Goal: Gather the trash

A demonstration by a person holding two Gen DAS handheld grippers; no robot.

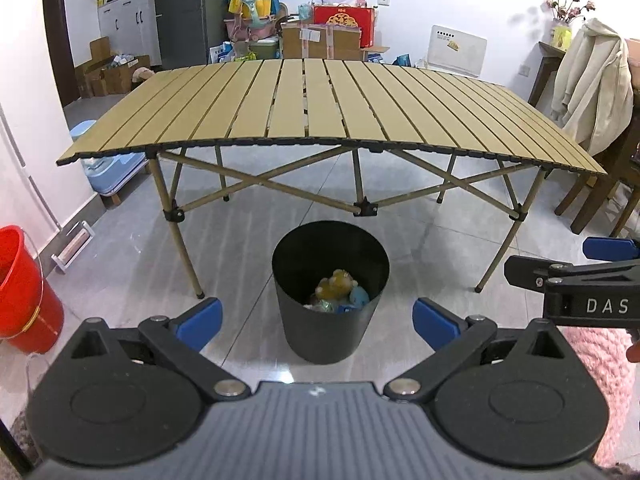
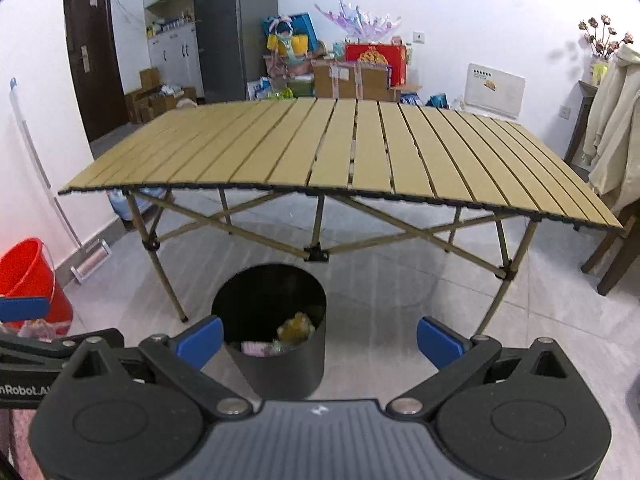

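1. Claws nearest us: left claw (image 1: 317,322) and right claw (image 2: 320,342) both spread wide, gripping nothing.
2. Beyond them we see crumpled trash (image 1: 338,289) inside the black bin (image 1: 320,336) on the floor.
3. Farthest, the slatted worktop (image 1: 320,100).

Both views are wrist fisheyes, each looking forward along its own gripper's two fingers from above floor level, angled slightly down. The left wrist view faces the slatted table (image 1: 316,100) head-on, with the black bin (image 1: 330,288) near, centred between its blue fingertips (image 1: 200,322). The right wrist view sits just right of it, so the bin (image 2: 276,320) falls left of centre. Each camera catches the other gripper at its frame edge. Shared: table, bin, red bucket (image 1: 24,292), back-wall boxes (image 1: 320,40). The right view is slightly blurred.
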